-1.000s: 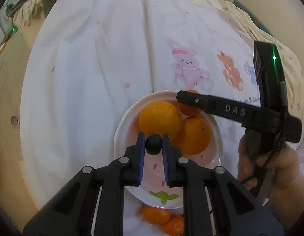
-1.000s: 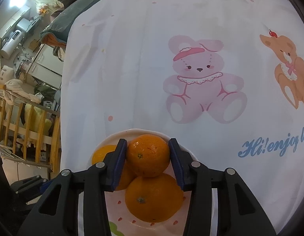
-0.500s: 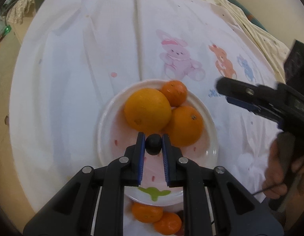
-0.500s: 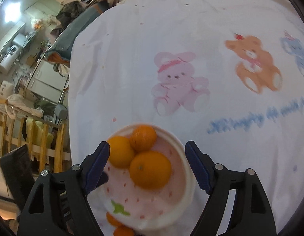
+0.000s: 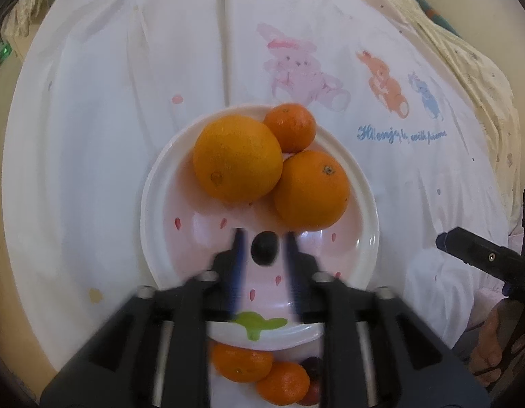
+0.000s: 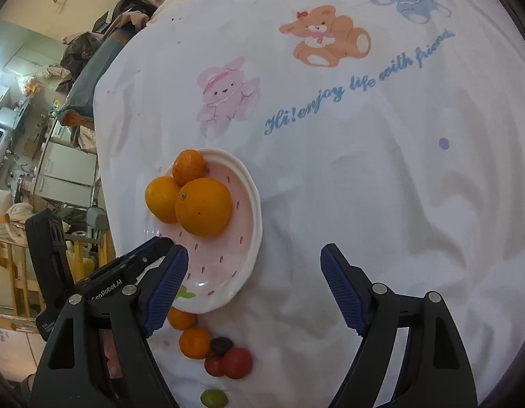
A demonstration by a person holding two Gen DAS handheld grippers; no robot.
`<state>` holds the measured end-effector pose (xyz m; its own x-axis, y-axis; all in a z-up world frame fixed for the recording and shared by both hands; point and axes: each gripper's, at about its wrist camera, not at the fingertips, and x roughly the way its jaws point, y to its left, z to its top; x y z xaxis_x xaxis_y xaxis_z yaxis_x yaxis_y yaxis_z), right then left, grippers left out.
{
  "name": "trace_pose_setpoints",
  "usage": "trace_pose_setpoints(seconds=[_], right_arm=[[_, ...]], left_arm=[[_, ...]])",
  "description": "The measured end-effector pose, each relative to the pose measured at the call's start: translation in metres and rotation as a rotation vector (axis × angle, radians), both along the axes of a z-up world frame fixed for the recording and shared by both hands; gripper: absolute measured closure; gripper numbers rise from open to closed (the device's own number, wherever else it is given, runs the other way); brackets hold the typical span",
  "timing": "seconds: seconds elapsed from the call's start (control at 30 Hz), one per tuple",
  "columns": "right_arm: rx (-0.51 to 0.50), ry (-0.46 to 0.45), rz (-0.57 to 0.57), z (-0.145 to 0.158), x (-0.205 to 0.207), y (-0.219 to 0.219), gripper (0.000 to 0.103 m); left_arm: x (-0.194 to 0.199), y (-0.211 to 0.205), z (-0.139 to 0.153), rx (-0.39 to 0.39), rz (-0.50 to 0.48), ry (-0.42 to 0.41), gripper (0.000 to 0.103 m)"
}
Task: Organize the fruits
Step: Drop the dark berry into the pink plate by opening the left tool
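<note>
From the left wrist, the left gripper point(image 5: 264, 250) hangs low over the near half of the pink plate point(image 5: 366, 204), its blue pads blurred and standing a little apart on either side of a small dark grape point(image 5: 264, 248); I cannot tell whether the pads touch it, and the grape looks freed onto or just above the plate floor. Its long axis runs near-to-far, in line with the fingers. Beyond it sit a large orange point(image 5: 238, 158), a second orange point(image 5: 311, 189) and a mandarin point(image 5: 289, 126). From the right wrist, the right gripper point(image 6: 254, 285) is spread wide and empty, to the right of the plate. The unsorted fruit lies near its left finger: two mandarins point(image 6: 194, 341), a dark grape, red cherry tomatoes point(image 6: 237, 362) and a green grape point(image 6: 213, 397). My guess is the right gripper is better placed for these.
</note>
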<state>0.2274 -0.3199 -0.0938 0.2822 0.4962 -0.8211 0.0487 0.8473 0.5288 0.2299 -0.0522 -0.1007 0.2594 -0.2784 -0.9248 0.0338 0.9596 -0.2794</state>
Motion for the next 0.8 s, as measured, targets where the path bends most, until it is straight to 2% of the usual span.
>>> trace_pose_setpoints(seconds=[0.03,0.07,0.13,0.27,0.37,0.6,0.8], right_arm=[[-0.005,-0.002,0.004,-0.001,0.001,0.001,0.020],[-0.013,-0.004,0.010,-0.001,0.004,0.004,0.020],[-0.025,-0.015,0.026,0.000,0.008,0.012,0.020],[-0.081,-0.063,0.073,0.009,0.009,0.026,0.020],[-0.081,-0.070,0.082,0.011,0.009,0.027,0.020],[-0.075,-0.109,0.095,0.024,0.001,0.026,0.020],[-0.082,-0.105,0.079,0.027,-0.010,0.018,0.020]], left_arm=[[0.000,0.000,-0.001,0.000,0.003,0.003,0.047],[0.000,0.001,0.001,0.010,0.014,-0.005,0.034],[-0.002,0.003,0.005,0.021,0.025,-0.015,0.028],[-0.008,0.016,0.019,0.049,0.073,-0.052,0.028],[-0.014,0.028,0.031,0.083,0.109,-0.101,0.028],[-0.024,0.036,0.042,0.175,0.127,-0.117,0.028],[-0.051,0.043,0.049,0.157,0.163,-0.098,0.028]])
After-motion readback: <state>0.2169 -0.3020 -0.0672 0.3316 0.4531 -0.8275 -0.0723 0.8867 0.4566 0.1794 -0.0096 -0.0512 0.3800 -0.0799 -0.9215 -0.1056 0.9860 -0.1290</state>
